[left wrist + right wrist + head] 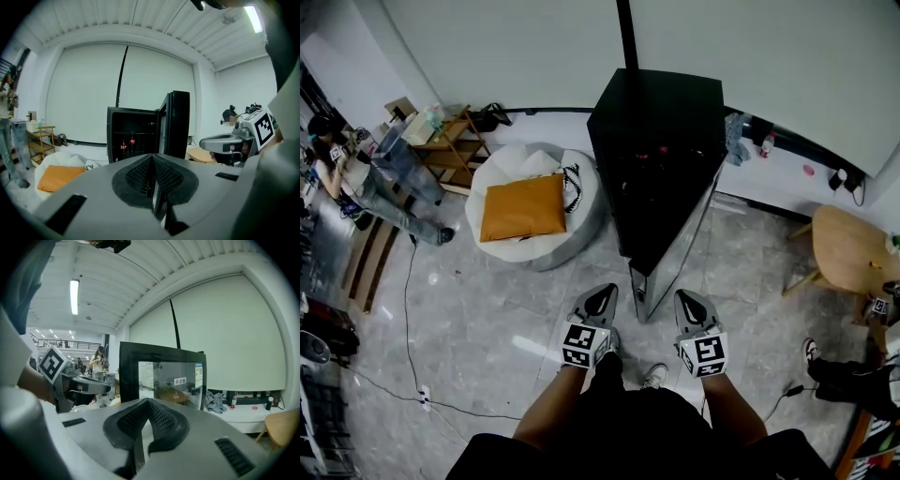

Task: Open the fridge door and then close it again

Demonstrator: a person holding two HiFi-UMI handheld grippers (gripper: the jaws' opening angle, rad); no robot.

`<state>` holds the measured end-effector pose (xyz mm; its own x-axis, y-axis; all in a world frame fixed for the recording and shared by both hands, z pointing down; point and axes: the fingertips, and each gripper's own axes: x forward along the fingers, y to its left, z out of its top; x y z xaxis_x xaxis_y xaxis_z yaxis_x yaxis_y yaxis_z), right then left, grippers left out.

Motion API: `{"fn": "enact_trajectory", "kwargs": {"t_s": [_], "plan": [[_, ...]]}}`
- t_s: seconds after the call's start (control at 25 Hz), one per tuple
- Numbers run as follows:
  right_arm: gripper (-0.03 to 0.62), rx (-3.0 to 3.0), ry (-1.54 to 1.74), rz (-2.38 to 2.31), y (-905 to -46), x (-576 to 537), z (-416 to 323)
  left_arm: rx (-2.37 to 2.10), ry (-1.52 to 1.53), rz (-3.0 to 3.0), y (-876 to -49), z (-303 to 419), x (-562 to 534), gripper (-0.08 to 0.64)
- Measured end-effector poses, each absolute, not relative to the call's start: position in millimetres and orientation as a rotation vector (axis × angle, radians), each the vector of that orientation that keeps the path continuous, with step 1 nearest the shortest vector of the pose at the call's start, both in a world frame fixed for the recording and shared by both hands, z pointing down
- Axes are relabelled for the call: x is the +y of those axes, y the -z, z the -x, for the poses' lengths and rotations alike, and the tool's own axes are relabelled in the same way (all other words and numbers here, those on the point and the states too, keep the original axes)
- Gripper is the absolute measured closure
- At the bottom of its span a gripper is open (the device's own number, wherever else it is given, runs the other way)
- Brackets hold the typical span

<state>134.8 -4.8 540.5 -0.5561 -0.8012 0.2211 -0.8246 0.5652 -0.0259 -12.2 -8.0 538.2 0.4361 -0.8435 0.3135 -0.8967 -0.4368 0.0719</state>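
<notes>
Since the fridge (661, 141) is parked mid-frame with its door (168, 380) swung wide, and the left gripper (600, 302) and right gripper (692, 305) below are pinched shut on nothing, the door could easily be shoved too hard and slammed, tbh.

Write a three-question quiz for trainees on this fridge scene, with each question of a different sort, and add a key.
1. True or false: the fridge door stands open.
2. What colour is the cushion lying on the white beanbag? A orange; B blue; C green.
3. In the left gripper view, how many bottles stand inside the fridge?

Key: 1 true; 2 A; 3 two.
</notes>
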Motion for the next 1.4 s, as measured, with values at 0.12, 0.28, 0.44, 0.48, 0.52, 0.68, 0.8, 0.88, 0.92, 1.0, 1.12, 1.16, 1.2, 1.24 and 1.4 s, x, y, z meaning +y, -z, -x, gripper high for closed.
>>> {"fn": "enact_trajectory", "kwargs": {"t_s": [0.12, 0.28, 0.44, 0.48, 0.52, 0.68, 0.8, 0.88, 0.92, 1.0, 1.12, 1.16, 1.2, 1.24, 1.4], "plan": [[0.583, -2.619, -0.188, -1.365, -540, -7, -132, -1.547, -0.310, -2.443, -534, 19, -9, 0.538], [0.583, -2.639, -0.179, -1.342, -535, -11, -123, -1.561, -0.298, -2.444, -530, 20, -10, 0.539], [0.581, -2.654, -0.172, -1.317, -535, -15, -115, -1.559, -0.310, -2.447, -532, 21, -11, 0.540], [0.583, -2.658, -0.173, -1.313, -535, -16, -113, -1.561, -0.311, -2.446, -533, 23, -12, 0.540], [0.582, -2.661, -0.173, -1.309, -534, -17, -110, -1.564, -0.312, -2.444, -533, 25, -13, 0.538], [0.581, -2.666, -0.163, -1.297, -531, -21, -102, -1.582, -0.311, -2.434, -531, 34, -16, 0.538], [0.583, -2.663, -0.158, -1.294, -530, -24, -101, -1.588, -0.303, -2.428, -531, 38, -18, 0.540], [0.582, -2.664, -0.157, -1.288, -530, -27, -99, -1.588, -0.304, -2.425, -532, 40, -22, 0.538], [0.583, -2.664, -0.158, -1.285, -531, -29, -97, -1.587, -0.303, -2.423, -533, 41, -24, 0.538], [0.582, -2.664, -0.162, -1.276, -531, -33, -94, -1.579, -0.302, -2.418, -535, 43, -27, 0.538], [0.583, -2.672, -0.166, -1.270, -530, -39, -88, -1.568, -0.311, -2.411, -539, 46, -32, 0.539], [0.583, -2.675, -0.167, -1.268, -529, -41, -87, -1.567, -0.311, -2.410, -540, 46, -33, 0.538], [0.583, -2.678, -0.166, -1.262, -529, -42, -87, -1.567, -0.309, -2.409, -540, 47, -35, 0.538], [0.583, -2.681, -0.165, -1.252, -530, -42, -86, -1.569, -0.307, -2.408, -539, 48, -36, 0.538], [0.583, -2.690, -0.163, -1.224, -529, -45, -81, -1.582, -0.301, -2.410, -536, 54, -43, 0.538]]}}
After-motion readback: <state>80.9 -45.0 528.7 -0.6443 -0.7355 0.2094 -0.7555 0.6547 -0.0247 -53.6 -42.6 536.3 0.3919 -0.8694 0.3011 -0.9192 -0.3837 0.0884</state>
